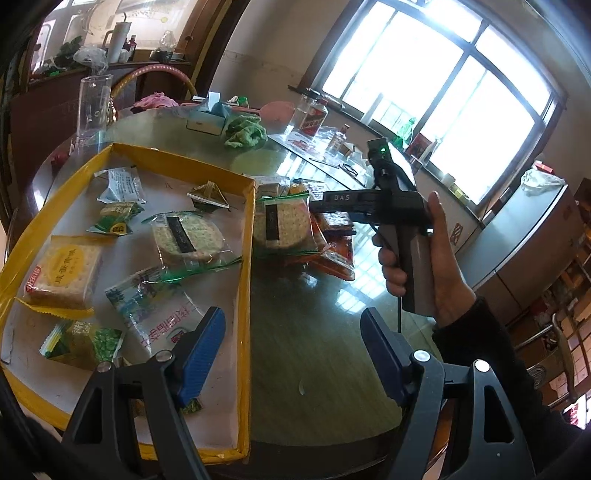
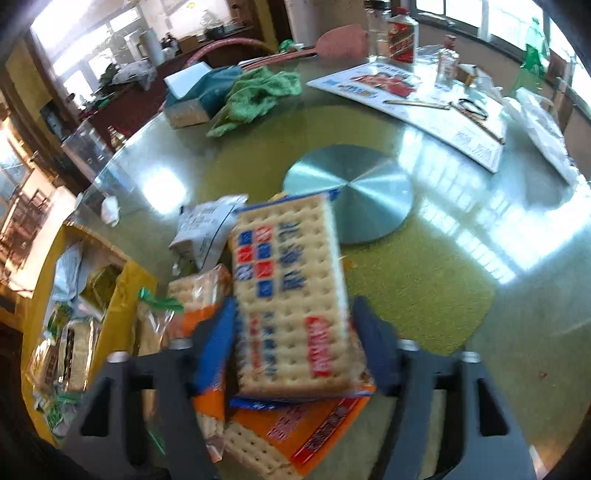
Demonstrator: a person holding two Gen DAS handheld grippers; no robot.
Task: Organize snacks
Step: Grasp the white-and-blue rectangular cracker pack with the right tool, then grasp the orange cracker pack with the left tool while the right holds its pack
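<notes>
A yellow-rimmed tray (image 1: 246,266) on the left holds several snack packets, among them round crackers (image 1: 188,238) and a square cracker packet (image 1: 62,271). Just right of the tray lies a pile of snacks (image 1: 284,225) on the glass table. My left gripper (image 1: 291,317) hangs open over the tray's right rim, with nothing between its fingers. My right gripper (image 2: 295,310), held in a hand (image 1: 443,266), is down at the pile. Its pads sit against both long sides of a blue-and-red-labelled cracker packet (image 2: 291,280), which tilts above orange packets (image 2: 310,432). This view is blurred.
A round metal disc (image 2: 347,192) sits mid-table beyond the pile. Farther back are a green cloth (image 2: 255,96), a tissue box (image 2: 188,99), a printed sheet with scissors (image 2: 472,107) and bottles (image 2: 400,35). A tall glass (image 1: 92,107) stands behind the tray.
</notes>
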